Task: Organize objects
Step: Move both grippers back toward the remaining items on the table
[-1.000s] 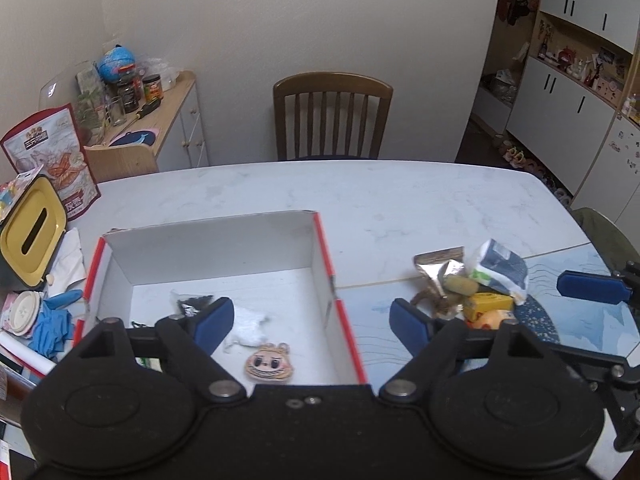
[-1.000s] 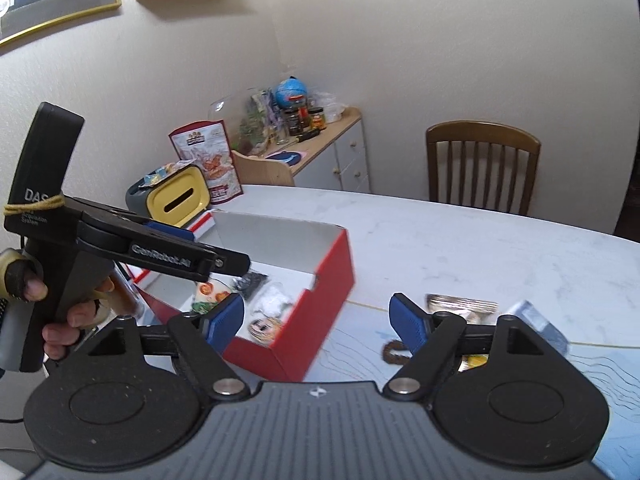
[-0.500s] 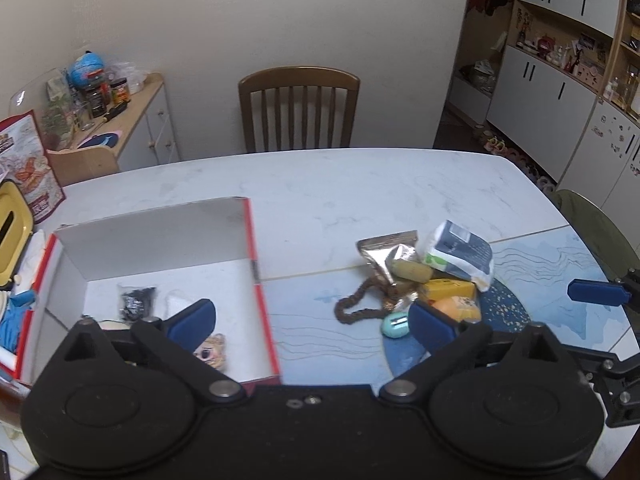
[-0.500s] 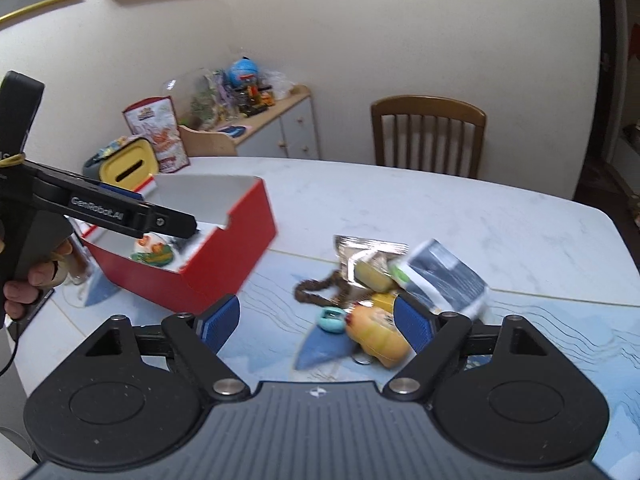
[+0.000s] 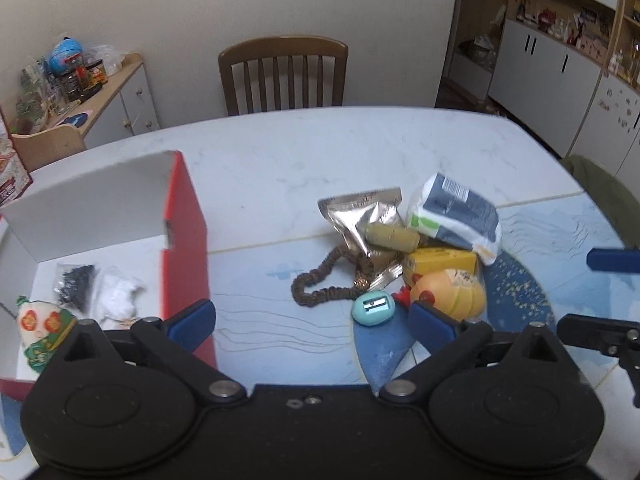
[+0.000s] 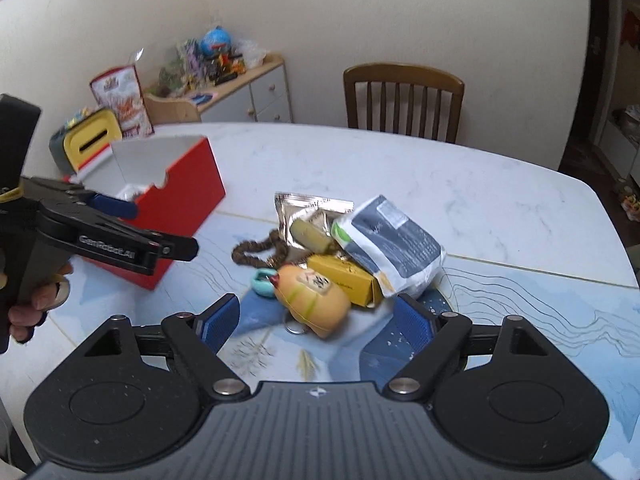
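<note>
The pile of loose objects sits on the table, to the right of the red box and apart from it. From the left wrist view, the pile holds a silver foil pouch, a white and dark blue packet, a yellow carton, a round yellow toy, a teal sharpener and a brown coiled band. Inside the red box lie a small dark bag, a white lump and a green and white figure. The left gripper hangs above the gap between the red box and the pile, its jaws spread wide and holding nothing.

From the right wrist view, the right gripper is aimed at the side of the pile away from the red box, with the round yellow toy just ahead between its spread, empty jaws. The yellow carton and the white and dark blue packet lie just behind the toy. The left gripper shows at the left, in front of the red box, held by a hand.

The step in hand looks like a reach for the next piece to move into the red box, probably the round yellow toy. The next move calls for lowering the right gripper so its jaws straddle the toy, then closing gently, since the toy is rounded and could roll or slip out toward the carton.
</note>
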`<move>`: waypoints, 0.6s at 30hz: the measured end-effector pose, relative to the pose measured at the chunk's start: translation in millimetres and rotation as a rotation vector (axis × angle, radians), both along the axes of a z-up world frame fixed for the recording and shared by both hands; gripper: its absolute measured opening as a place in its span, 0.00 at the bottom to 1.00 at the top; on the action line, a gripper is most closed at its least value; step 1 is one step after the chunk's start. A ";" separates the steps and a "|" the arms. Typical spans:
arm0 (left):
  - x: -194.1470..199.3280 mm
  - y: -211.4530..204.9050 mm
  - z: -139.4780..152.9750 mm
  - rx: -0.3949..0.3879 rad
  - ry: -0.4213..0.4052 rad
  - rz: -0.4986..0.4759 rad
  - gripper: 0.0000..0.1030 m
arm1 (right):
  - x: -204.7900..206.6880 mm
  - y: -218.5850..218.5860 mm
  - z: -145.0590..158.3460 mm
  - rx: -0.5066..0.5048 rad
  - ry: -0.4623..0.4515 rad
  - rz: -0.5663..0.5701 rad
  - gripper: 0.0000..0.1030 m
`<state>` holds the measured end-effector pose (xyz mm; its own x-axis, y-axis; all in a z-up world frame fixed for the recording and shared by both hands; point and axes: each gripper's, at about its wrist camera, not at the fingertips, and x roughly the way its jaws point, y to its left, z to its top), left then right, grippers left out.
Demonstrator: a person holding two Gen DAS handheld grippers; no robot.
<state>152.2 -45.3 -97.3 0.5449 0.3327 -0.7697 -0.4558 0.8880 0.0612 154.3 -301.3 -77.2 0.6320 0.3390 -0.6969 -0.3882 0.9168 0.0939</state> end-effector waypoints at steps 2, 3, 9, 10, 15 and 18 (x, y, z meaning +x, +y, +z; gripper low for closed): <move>6.5 -1.1 -11.5 0.015 0.019 -0.005 0.99 | 6.1 -2.4 -4.1 -0.007 0.001 0.026 0.82; 9.2 -1.7 -16.3 0.017 0.023 -0.007 0.99 | 10.1 -3.4 -6.3 -0.005 0.008 0.031 0.82; 22.0 -7.3 -42.1 0.027 0.040 -0.029 0.99 | 28.2 -1.8 -24.3 -0.032 0.029 0.103 0.82; 24.5 -8.5 -45.2 0.029 0.044 -0.035 0.99 | 30.5 -0.6 -28.0 -0.043 0.031 0.115 0.82; 36.6 -11.7 -57.2 0.021 0.047 -0.045 0.99 | 42.6 2.7 -42.2 -0.073 0.046 0.158 0.82; 41.9 -14.4 -64.5 0.031 0.052 -0.061 0.99 | 50.3 -0.8 -44.3 -0.035 0.058 0.164 0.82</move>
<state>194.1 -59.7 -161.8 0.5243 0.3242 -0.7874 -0.3968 0.9112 0.1109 204.7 -302.1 -121.5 0.5288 0.4091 -0.7437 -0.5279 0.8446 0.0893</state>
